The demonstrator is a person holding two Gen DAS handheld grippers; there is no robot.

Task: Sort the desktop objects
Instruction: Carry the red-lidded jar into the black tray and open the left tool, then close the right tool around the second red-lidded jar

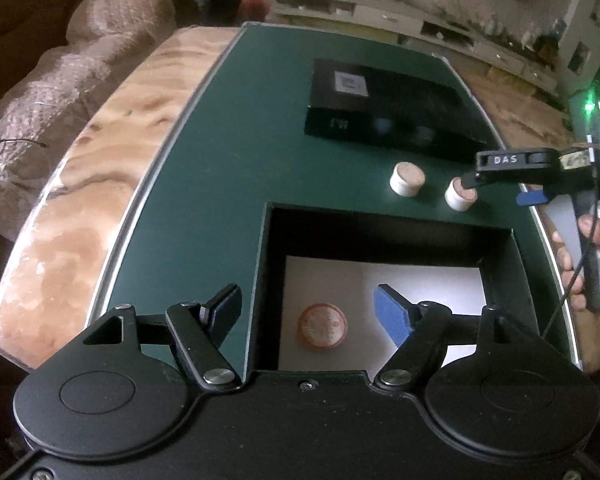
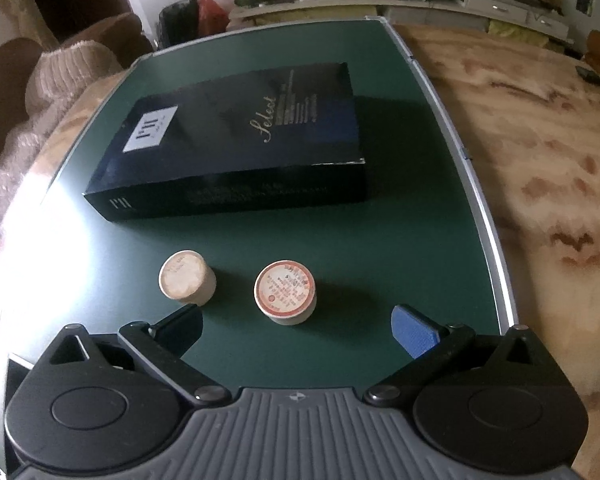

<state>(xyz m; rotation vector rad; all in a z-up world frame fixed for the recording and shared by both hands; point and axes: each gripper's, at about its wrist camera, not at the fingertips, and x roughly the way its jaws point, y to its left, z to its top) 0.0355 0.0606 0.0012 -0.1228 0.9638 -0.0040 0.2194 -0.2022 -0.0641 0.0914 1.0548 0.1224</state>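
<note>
A dark green table (image 2: pixel 260 236) with a pale metal edge fills both views, and a brown sofa (image 1: pixel 40 40) stands off its far left. Lying flat on the far half of the green top is a long black closed box (image 2: pixel 236 140) with a white label and gold script on its lid. At the near edge of the table sits an open black box (image 1: pixel 380 232) with a white floor.

The left tongs (image 1: pixel 308 316) hang over this open box, jaws apart and holding nothing — one dark finger over the green top at the left wall, one blue pad (image 1: pixel 392 316) over the white floor. The right tongs (image 2: pixel 296 328) are likewise spread wide and empty, hovering just near of two small jars; in the left wrist view one dark fingertip of these tongs appears to sit over the right jar's lid, though the blur there leaves contact uncertain.

The two jars stand upright between the closed box and the open box. The right jar (image 2: pixel 286 298) has a round lid with an orange ring and fine print; the left jar (image 2: pixel 186 282), just beside it but apart, has a plain tan lid. A third round jar (image 1: pixel 322 326) with the same orange-ringed lid rests on the white floor of the open box, just left of the blue pad.
</note>
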